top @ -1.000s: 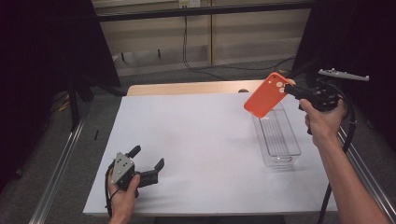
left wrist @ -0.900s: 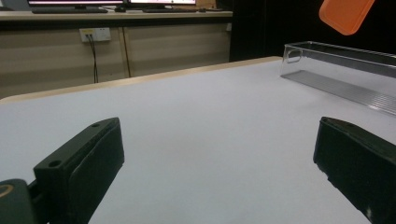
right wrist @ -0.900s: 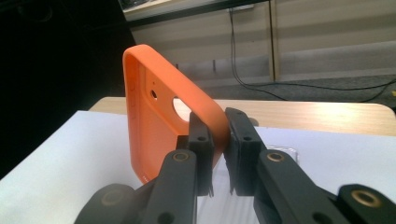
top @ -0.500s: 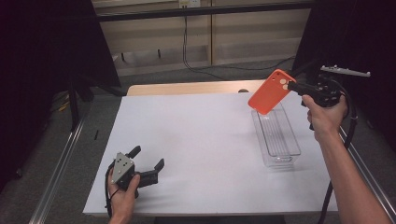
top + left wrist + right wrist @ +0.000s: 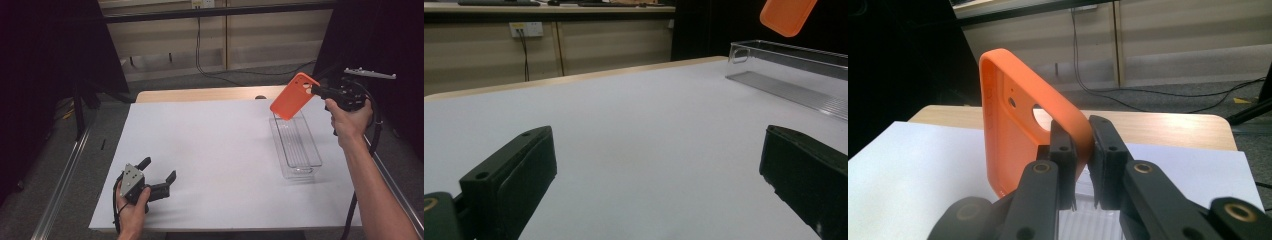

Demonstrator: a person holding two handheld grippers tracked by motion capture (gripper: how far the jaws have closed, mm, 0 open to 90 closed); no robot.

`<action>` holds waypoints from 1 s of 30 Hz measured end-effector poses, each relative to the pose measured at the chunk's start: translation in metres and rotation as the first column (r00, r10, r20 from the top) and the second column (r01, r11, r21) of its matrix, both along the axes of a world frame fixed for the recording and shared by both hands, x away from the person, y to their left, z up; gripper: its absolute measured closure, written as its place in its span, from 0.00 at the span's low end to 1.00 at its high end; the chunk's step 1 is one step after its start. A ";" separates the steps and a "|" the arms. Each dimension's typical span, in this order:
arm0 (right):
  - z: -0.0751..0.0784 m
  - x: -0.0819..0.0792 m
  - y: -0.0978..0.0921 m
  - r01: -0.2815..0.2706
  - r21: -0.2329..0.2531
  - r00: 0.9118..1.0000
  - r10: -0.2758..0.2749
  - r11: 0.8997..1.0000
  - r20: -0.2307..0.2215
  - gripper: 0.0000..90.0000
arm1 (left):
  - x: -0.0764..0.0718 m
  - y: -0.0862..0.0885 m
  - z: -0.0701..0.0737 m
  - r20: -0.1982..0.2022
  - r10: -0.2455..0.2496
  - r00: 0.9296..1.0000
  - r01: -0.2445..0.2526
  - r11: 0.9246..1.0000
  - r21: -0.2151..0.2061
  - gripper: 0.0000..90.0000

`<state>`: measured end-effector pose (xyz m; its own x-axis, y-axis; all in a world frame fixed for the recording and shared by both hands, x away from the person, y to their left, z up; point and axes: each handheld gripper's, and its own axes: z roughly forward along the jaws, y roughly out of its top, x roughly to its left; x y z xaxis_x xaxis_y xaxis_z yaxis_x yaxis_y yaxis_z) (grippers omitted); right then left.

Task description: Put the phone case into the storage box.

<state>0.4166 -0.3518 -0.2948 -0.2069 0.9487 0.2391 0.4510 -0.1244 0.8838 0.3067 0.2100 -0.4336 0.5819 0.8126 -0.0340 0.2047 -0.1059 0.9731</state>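
**Phone case held above the tray**

The left hand-held gripper rests on the white worktop near its front left corner, jaws spread wide and empty. Over at the right, the right hand-held gripper pinches 1 edge of an orange phone case, tilted in the air above the far end of the clear plastic tray. This looks like the carry step; the next move calls for lowering the case between the tray walls, then releasing. No readable brand or writing shows.
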 end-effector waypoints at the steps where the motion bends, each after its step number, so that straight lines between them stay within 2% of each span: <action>1: 0.000 0.001 -0.001 0.004 -0.003 1.000 -0.004 1.000 0.003 0.90 | 0.000 0.000 0.000 0.000 0.000 1.000 0.000 1.000 0.001 0.02; 13: -0.001 0.015 -0.007 0.014 -0.053 1.000 -0.015 0.998 -0.012 0.90 | -0.002 -0.001 0.000 0.001 -0.001 1.000 0.001 1.000 0.001 0.02; 17: -0.006 0.019 -0.009 0.016 -0.073 1.000 -0.018 0.997 -0.021 0.90 | -0.001 0.001 0.000 0.003 0.001 1.000 -0.001 1.000 0.007 0.02; 23: -0.014 0.021 -0.011 0.022 -0.076 0.999 -0.025 0.997 -0.030 0.90 | 0.000 0.001 0.000 -0.002 0.000 1.000 0.000 1.000 0.012 0.02; 26: -0.017 0.024 -0.013 0.023 -0.084 0.999 -0.026 0.996 -0.034 0.90 | 0.000 0.000 -0.001 -0.002 0.002 1.000 -0.002 1.000 0.002 0.02; 30: -0.022 0.028 -0.012 0.008 -0.123 0.999 -0.012 0.992 -0.030 0.90 | -0.001 0.000 0.000 0.000 -0.001 1.000 0.001 1.000 0.006 0.02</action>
<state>0.4450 -0.3638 -0.3166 -0.1920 0.9732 0.1265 0.4772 -0.0201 0.8786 0.3061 0.2100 -0.4339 0.5824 0.8124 -0.0287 0.2046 -0.1123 0.9724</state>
